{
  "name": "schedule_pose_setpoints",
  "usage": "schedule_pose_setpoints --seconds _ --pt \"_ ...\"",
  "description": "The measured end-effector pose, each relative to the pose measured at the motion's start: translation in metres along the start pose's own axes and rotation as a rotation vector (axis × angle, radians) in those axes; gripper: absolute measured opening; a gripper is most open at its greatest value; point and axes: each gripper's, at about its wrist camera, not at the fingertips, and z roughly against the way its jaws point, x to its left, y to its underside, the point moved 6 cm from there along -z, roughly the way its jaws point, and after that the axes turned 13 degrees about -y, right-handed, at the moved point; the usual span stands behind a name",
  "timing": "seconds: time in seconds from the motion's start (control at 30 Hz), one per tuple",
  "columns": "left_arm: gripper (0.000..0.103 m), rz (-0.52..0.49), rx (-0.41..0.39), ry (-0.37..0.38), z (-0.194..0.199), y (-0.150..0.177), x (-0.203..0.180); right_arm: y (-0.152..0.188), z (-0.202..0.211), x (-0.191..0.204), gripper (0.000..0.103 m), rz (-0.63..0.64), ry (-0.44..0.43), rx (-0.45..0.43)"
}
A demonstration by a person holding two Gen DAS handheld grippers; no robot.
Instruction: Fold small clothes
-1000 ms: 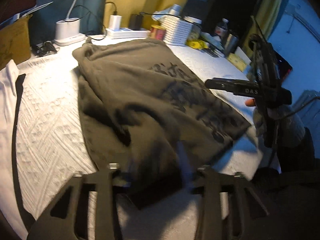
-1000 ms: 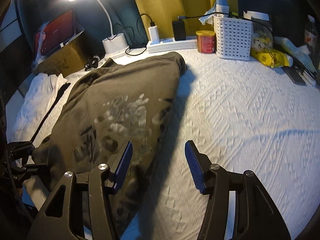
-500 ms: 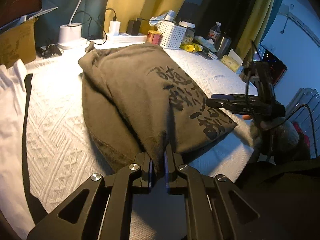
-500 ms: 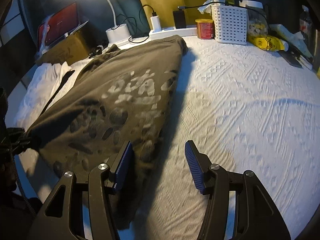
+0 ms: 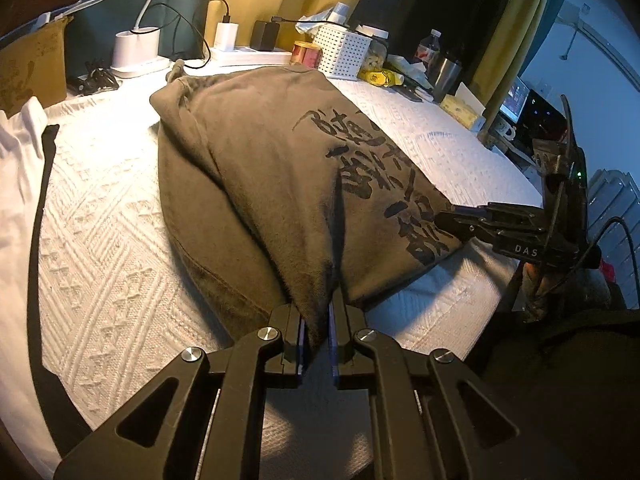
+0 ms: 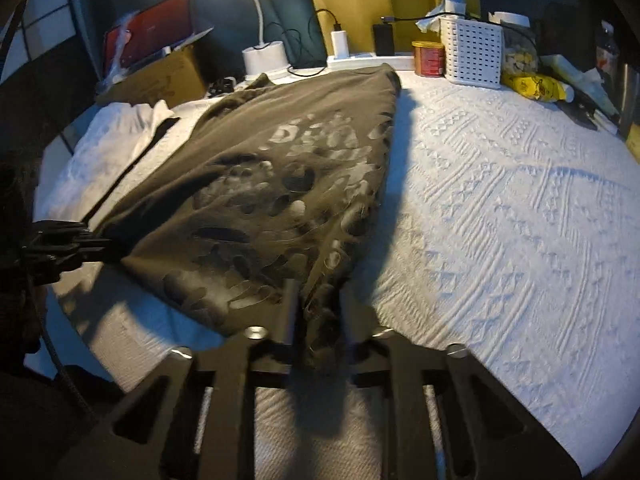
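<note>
The olive-brown shirt (image 5: 260,168) lies spread across the white textured cover (image 5: 104,240) of the surface, its far edge close to the white power strip (image 5: 256,55), and both near corners are pinched. The left gripper (image 5: 318,344) has its jaws clamped tight on a bunched near corner of the shirt, cloth squeezed between the blue pads. Off to the shirt's right side, the right gripper (image 5: 452,220) bites the other near corner; white letters reading "DAS" show on its black body. From its own view, the right gripper (image 6: 318,312) has jaws that have just been closing, and a dark fold of the shirt now sits gripped between them. Bold black brush-style characters run across the shirt's upper face, but I cannot read them. Beyond the shirt's far edge stand a white lamp base (image 5: 136,50), a small red tin (image 5: 306,53) with a label too small to make out, and a white perforated basket (image 5: 346,52). Left of the shirt lies a white garment (image 5: 20,168) with a black strip along it.
</note>
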Motion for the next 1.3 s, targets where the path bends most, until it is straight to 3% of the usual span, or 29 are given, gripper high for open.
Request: schedule_pose_setpoints --seconds 0.3,0.37,0.43,0.63,0.73,0.83,0.97,1.0,1.03,1.07,1.1,1.13,1.2,1.3 --pt "0.024 0.005 0.003 -0.016 0.008 0.001 -0.004 0.006 0.017 -0.002 0.008 0.017 0.023 0.01" --pt "0.047 -0.003 -0.009 -0.026 0.013 -0.001 -0.005 0.009 0.023 -0.005 0.008 0.014 0.04 0.013" --pt "0.059 0.009 -0.033 -0.024 0.018 -0.004 -0.005 0.012 0.027 -0.007 0.008 0.01 0.049 0.014" --pt "0.06 0.053 -0.056 -0.049 0.013 -0.018 0.003 0.022 0.035 -0.014 0.008 -0.017 0.063 0.012" --pt "0.06 0.033 -0.063 -0.098 0.0 -0.026 0.002 0.025 0.036 -0.015 0.008 -0.021 0.063 0.014" --pt "0.06 0.032 -0.073 -0.097 -0.012 -0.037 0.003 0.025 0.036 -0.016 0.008 -0.024 0.056 0.015" --pt "0.056 0.057 -0.066 -0.125 -0.03 -0.05 0.014 0.025 0.035 -0.016 0.008 -0.025 0.055 0.014" --pt "0.05 0.054 -0.059 -0.134 -0.034 -0.052 0.016 0.024 0.035 -0.017 0.009 -0.032 0.049 0.013" --pt "0.034 0.041 -0.043 -0.145 -0.04 -0.052 0.017 0.024 0.035 -0.019 0.011 -0.042 0.044 0.016" --pt "0.02 0.027 -0.028 -0.15 -0.044 -0.052 0.017 0.024 0.034 -0.021 0.02 -0.045 0.046 0.02" --pt "0.015 0.009 -0.022 -0.155 -0.047 -0.051 0.016 0.023 0.035 -0.023 0.03 -0.044 0.058 0.02" --pt "0.01 -0.002 -0.022 -0.157 -0.046 -0.051 0.015 0.022 0.036 -0.024 0.034 -0.043 0.067 0.018" --pt "0.006 -0.017 -0.019 -0.168 -0.045 -0.051 0.015 0.02 0.038 -0.028 0.043 -0.049 0.076 0.013" --pt "0.005 -0.031 -0.012 -0.195 -0.042 -0.05 0.017 0.016 0.04 -0.034 0.046 -0.067 0.081 0.002"
